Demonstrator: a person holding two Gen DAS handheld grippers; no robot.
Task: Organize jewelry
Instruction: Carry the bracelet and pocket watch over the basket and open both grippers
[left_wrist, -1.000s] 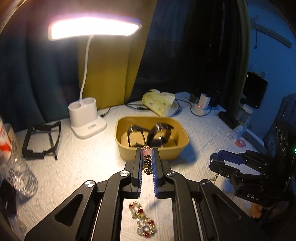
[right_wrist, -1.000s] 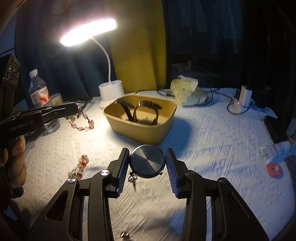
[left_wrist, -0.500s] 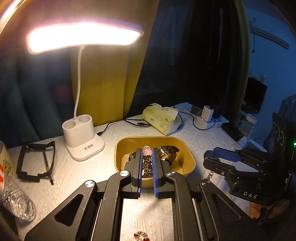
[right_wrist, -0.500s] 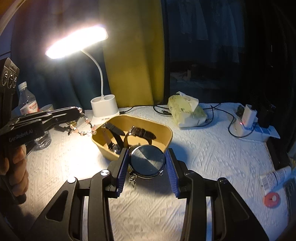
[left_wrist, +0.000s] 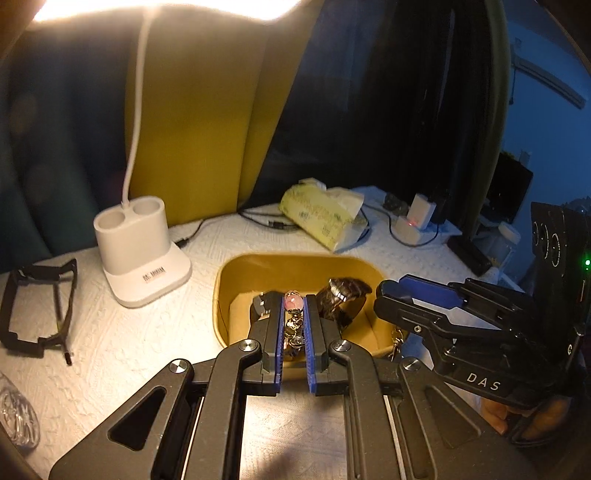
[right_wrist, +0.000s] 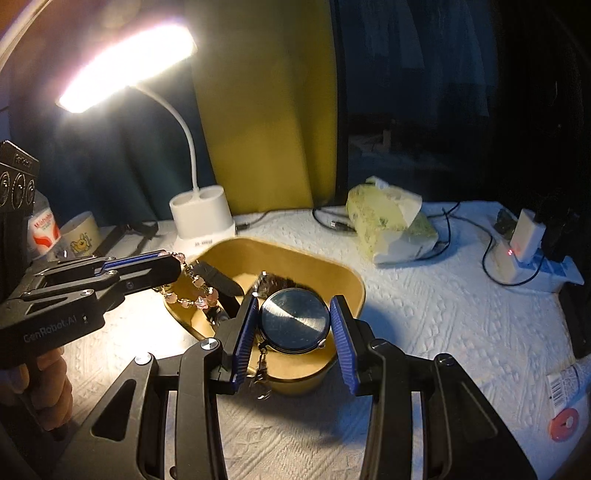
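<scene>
A yellow tray (left_wrist: 229, 284) (right_wrist: 351, 291) sits mid-table and holds watches (left_wrist: 343, 291) with dark straps. My left gripper (left_wrist: 294, 301) is shut on a pink beaded bracelet (left_wrist: 293, 301) and holds it over the tray's near side; the bracelet hangs from the left gripper's tips in the right wrist view (right_wrist: 192, 291). My right gripper (right_wrist: 293, 321) is shut on a round dark metal pocket watch (right_wrist: 293, 321) with a small chain dangling, above the tray's near rim. The right gripper shows from the side in the left wrist view (left_wrist: 406, 299).
A white desk lamp (left_wrist: 142, 258) (right_wrist: 201, 214) stands left of the tray. Black glasses (left_wrist: 37, 306) lie at far left. A tissue pack (left_wrist: 321, 218) (right_wrist: 391, 225), cables and a charger (right_wrist: 517, 243) lie behind. A cup and bottle (right_wrist: 48, 232) stand at left.
Both grippers moved forward with their loads and now hang over the yellow tray. The red beaded piece on the cloth has dropped out of view.
</scene>
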